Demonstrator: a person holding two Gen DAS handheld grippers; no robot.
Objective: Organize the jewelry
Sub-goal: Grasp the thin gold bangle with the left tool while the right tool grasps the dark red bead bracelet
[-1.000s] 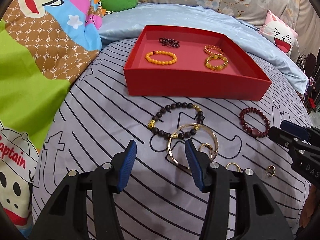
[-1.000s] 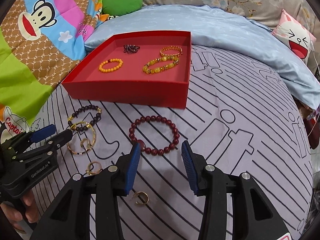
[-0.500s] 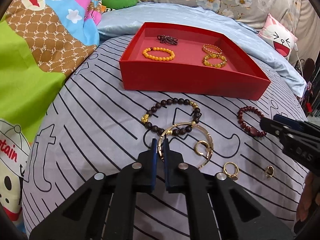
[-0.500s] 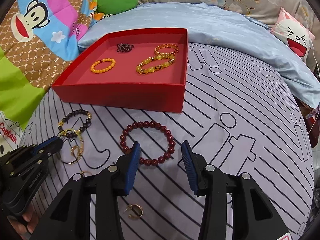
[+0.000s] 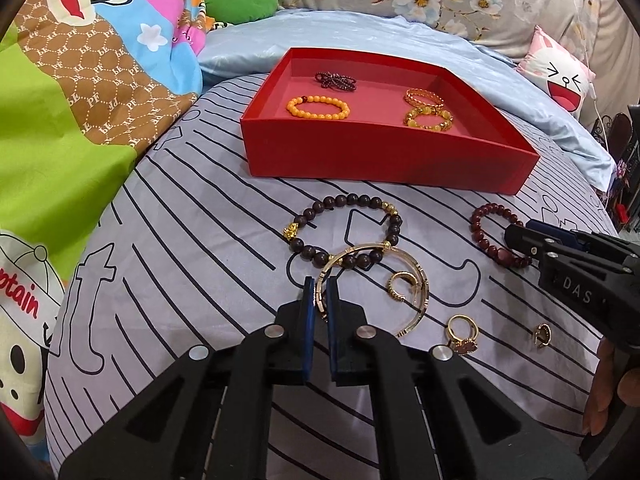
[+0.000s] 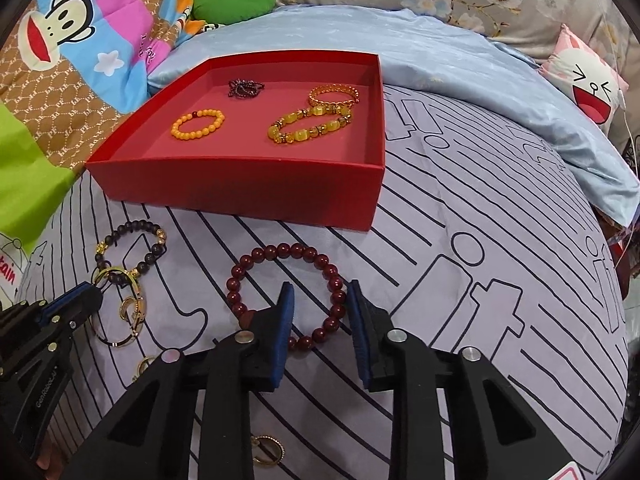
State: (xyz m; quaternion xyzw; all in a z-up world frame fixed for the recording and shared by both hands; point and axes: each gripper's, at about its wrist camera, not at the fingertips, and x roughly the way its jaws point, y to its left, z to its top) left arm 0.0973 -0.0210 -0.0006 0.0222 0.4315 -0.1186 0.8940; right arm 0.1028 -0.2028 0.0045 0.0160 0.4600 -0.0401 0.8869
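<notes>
A red tray (image 5: 380, 160) on the striped bed holds an orange bead bracelet (image 5: 318, 107), a dark chain (image 5: 335, 80) and two yellow-gold bracelets (image 5: 427, 117). My left gripper (image 5: 321, 294) is shut on the rim of a gold bangle (image 5: 416, 280), which overlaps a dark bead bracelet (image 5: 348, 204) and rings a small gold hoop (image 5: 400, 286). My right gripper (image 6: 320, 300) is open, its fingers straddling the right side of a dark red bead bracelet (image 6: 280, 250) on the bed.
A gold ring (image 5: 462, 334) and a small gold earring (image 5: 542, 335) lie on the sheet by the right gripper (image 5: 568, 256). Another gold earring (image 6: 266, 450) lies under the right gripper. Pillows and a cartoon quilt (image 5: 80, 60) border the bed.
My left gripper closed from wide open onto the gold bangle's rim. My right gripper moved forward over the dark red bracelet and stayed open.
</notes>
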